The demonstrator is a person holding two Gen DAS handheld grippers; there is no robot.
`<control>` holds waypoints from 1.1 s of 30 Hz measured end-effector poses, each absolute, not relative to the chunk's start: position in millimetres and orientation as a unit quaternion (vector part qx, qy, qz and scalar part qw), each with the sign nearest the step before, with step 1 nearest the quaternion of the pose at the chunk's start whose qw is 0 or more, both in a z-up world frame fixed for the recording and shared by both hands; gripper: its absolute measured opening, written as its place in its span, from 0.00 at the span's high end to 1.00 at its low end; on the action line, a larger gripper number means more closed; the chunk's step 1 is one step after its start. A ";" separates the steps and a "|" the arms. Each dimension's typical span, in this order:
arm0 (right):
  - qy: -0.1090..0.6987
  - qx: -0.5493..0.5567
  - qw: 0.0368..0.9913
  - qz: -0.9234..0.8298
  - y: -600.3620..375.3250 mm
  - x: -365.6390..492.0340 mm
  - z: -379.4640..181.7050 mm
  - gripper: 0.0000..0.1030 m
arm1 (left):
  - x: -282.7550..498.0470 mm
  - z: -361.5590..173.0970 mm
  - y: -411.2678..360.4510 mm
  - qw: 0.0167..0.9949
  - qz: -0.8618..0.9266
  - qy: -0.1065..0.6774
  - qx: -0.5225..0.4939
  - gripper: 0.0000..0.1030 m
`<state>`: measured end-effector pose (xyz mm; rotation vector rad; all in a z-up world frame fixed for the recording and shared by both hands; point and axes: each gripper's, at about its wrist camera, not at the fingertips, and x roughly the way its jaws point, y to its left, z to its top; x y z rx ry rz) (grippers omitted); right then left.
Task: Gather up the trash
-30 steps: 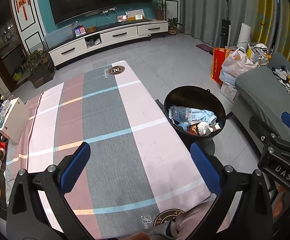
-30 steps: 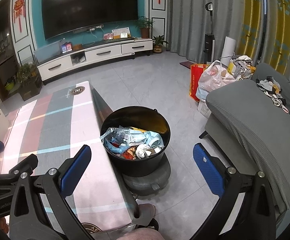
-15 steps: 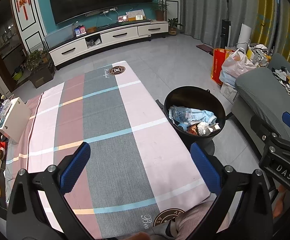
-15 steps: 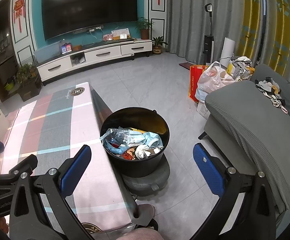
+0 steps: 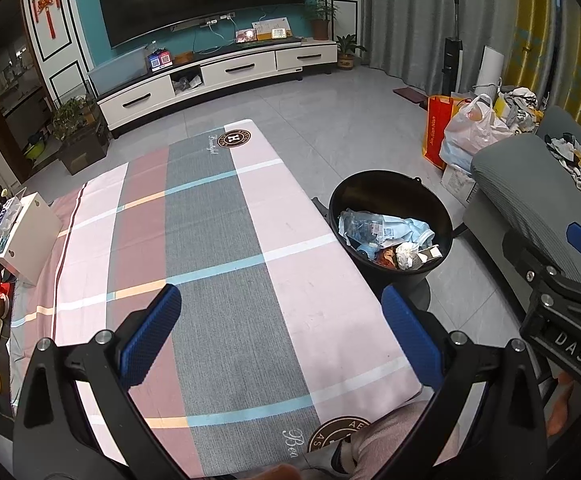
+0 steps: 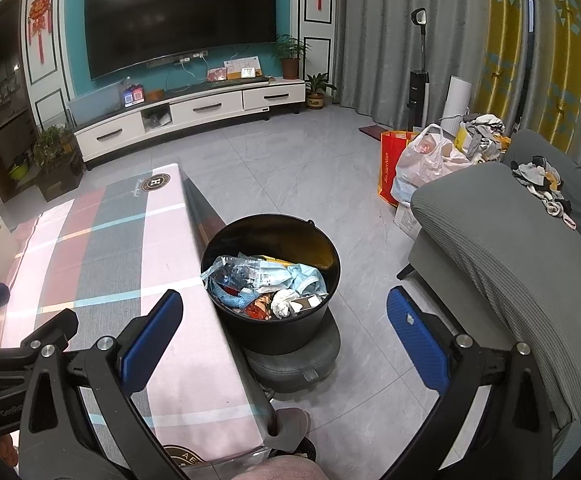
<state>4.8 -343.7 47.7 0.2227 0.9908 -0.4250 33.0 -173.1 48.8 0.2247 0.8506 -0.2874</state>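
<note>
Hovering spread and empty, the left claw (image 5: 278,324) faces a bare cloth-covered surface (image 5: 218,240) — the trash-filled black bucket (image 6: 272,280) sits on the floor directly ahead of the equally empty, spread right claw (image 6: 284,330).

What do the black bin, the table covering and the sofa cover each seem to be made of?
Black bin: probably plastic; smooth wall and rim with a soft sheen.
Table covering: woven-look printed cloth, matte, draping over the edge.
Sofa cover: grey ribbed fabric, likely stretch knit, hugging the armrest.
</note>
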 end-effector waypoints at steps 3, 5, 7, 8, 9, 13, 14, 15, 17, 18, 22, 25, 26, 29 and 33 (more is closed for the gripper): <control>0.471 0.105 0.852 -0.202 -343.4 4.8 47.6 0.03 | 33.3 47.3 -172.1 0.895 -0.138 0.411 0.108 0.03; 0.472 0.106 0.852 -0.201 -344.1 4.1 47.7 0.03 | 33.3 47.3 -172.0 0.895 -0.139 0.410 0.108 0.03; 0.472 0.104 0.852 -0.201 -344.6 3.8 48.0 0.03 | 33.4 47.6 -171.6 0.895 -0.139 0.410 0.107 0.03; 0.472 0.103 0.852 -0.201 -344.2 3.7 47.9 0.03 | 33.5 47.3 -171.4 0.895 -0.140 0.410 0.108 0.03; 0.471 0.103 0.853 -0.200 -344.6 3.5 48.3 0.03 | 33.3 46.8 -171.5 0.895 -0.140 0.410 0.108 0.03; 0.471 0.103 0.852 -0.201 -345.4 2.8 48.2 0.03 | 33.5 45.7 -172.1 0.894 -0.141 0.410 0.110 0.03; 0.472 0.104 0.852 -0.201 -344.7 3.1 47.8 0.03 | 33.0 45.5 -172.8 0.894 -0.141 0.411 0.110 0.03; 0.472 0.103 0.852 -0.200 -344.2 3.2 47.5 0.03 | 32.9 45.3 -172.8 0.894 -0.141 0.411 0.110 0.03; 0.471 0.102 0.853 -0.200 -344.4 2.9 48.2 0.03 | 32.6 45.7 -173.4 0.894 -0.141 0.410 0.111 0.03; 0.471 0.102 0.853 -0.200 -344.6 2.9 48.4 0.03 | 32.6 45.4 -173.5 0.894 -0.140 0.410 0.111 0.03; 0.471 0.103 0.853 -0.200 -345.1 2.7 48.2 0.03 | 32.3 45.6 -174.0 0.894 -0.140 0.410 0.112 0.03; 0.472 0.104 0.852 -0.201 -344.4 2.5 48.3 0.03 | 32.0 45.9 -175.0 0.894 -0.142 0.410 0.113 0.03; 0.472 0.104 0.852 -0.201 -344.6 2.3 47.9 0.03 | 31.9 46.1 -175.4 0.894 -0.141 0.410 0.114 0.03; 0.471 0.102 0.852 -0.202 -344.9 2.3 47.8 0.03 | 31.6 45.7 -176.4 0.893 -0.142 0.411 0.115 0.03; 0.471 0.103 0.852 -0.203 -346.0 2.0 48.7 0.03 | 31.7 45.9 -176.5 0.894 -0.142 0.410 0.117 0.03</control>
